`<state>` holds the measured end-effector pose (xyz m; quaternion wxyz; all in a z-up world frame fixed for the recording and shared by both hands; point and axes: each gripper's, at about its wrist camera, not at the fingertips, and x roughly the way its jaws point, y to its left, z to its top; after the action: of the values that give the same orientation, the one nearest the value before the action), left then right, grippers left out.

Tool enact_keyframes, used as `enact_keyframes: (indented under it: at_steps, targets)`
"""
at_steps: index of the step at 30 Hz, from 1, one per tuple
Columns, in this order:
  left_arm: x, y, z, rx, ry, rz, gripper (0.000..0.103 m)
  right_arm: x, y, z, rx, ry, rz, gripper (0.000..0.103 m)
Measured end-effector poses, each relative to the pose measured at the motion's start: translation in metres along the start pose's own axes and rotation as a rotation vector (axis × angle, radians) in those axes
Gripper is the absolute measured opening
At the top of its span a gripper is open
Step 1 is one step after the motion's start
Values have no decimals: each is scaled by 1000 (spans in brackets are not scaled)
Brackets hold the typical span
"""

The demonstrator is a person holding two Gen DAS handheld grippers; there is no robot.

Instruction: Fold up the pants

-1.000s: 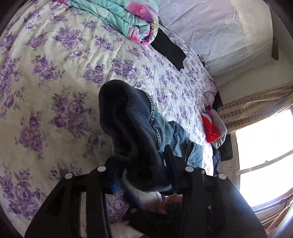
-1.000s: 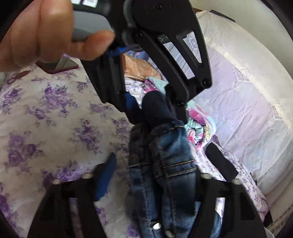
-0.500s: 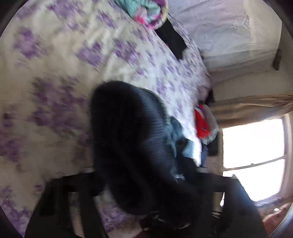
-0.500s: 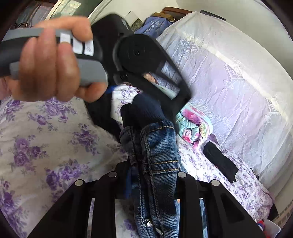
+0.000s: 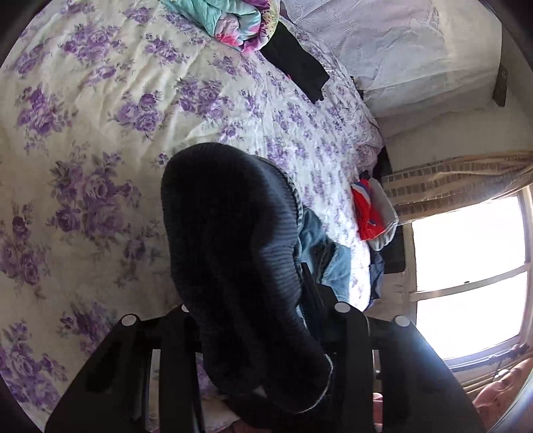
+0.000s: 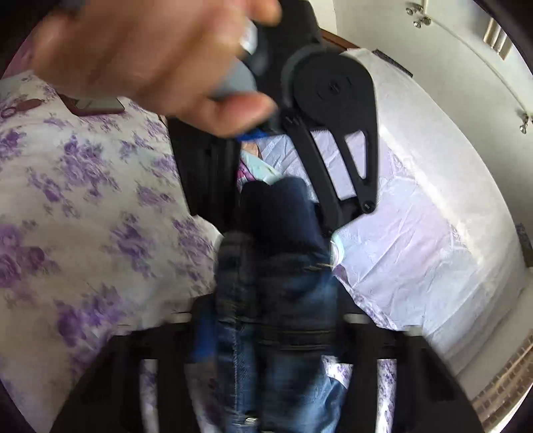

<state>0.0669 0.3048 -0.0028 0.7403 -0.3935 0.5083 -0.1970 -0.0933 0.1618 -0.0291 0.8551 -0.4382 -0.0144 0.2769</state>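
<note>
In the left wrist view, the floral bedsheet (image 5: 100, 140) spreads out to the left of and ahead of the left gripper (image 5: 253, 319), cream with purple roses. Between this gripper's fingers rises the pants (image 5: 230, 239), their dark ribbed waistband bulging up and forward over the linkage, with the lighter denim trailing off just to the right; the jaws are closing and the cloth is pinched between them. Far ahead lies a rolled turquoise and pink quilt (image 5: 230, 23), with a black garment (image 5: 296, 66) just right of it. Further right sits a red and grey bundle (image 5: 373, 213) near the bed's edge, and beyond that a bright window (image 5: 469, 273) under a striped curtain (image 5: 456, 180). In the right wrist view, the sheet (image 6: 83, 206) fills the left side, a dark phone (image 6: 93, 105) far ahead on it. The person's hand (image 6: 150, 56) grips the left gripper (image 6: 283, 213) straight ahead, which bites the waistband. The blurred jeans (image 6: 279, 299) run back from there into the right gripper (image 6: 266, 336), whose jaws are opening with the denim between them. A pale lilac cover (image 6: 416, 233) lies to the right.
</note>
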Motion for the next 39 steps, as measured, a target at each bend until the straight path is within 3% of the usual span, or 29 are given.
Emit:
enact_keyframes:
  at_steps: [2, 7, 13, 19, 27, 32, 39]
  targets:
    - [4, 4, -2, -15, 4, 1, 42, 0, -7, -2, 24, 11, 35, 32]
    - [-6, -12, -8, -19, -52, -60, 42, -5, -25, -6, 92, -19, 28, 31]
    - [-4, -90, -13, 112, -116, -97, 42, -26, -93, -23, 409, -94, 1, 32]
    - [43, -177, -19, 273, -95, -112, 43, -54, -160, -72, 767, -137, -30, 32]
    - [154, -257, -48, 451, 1, -12, 45, -88, -207, -173, 1138, -81, -78, 32]
    - [221, -267, -62, 493, 93, 50, 45, -99, -211, -236, 1352, -43, -60, 32]
    - [287, -266, -81, 544, 107, 214, 47, -88, -199, -320, 1651, -21, 45, 32]
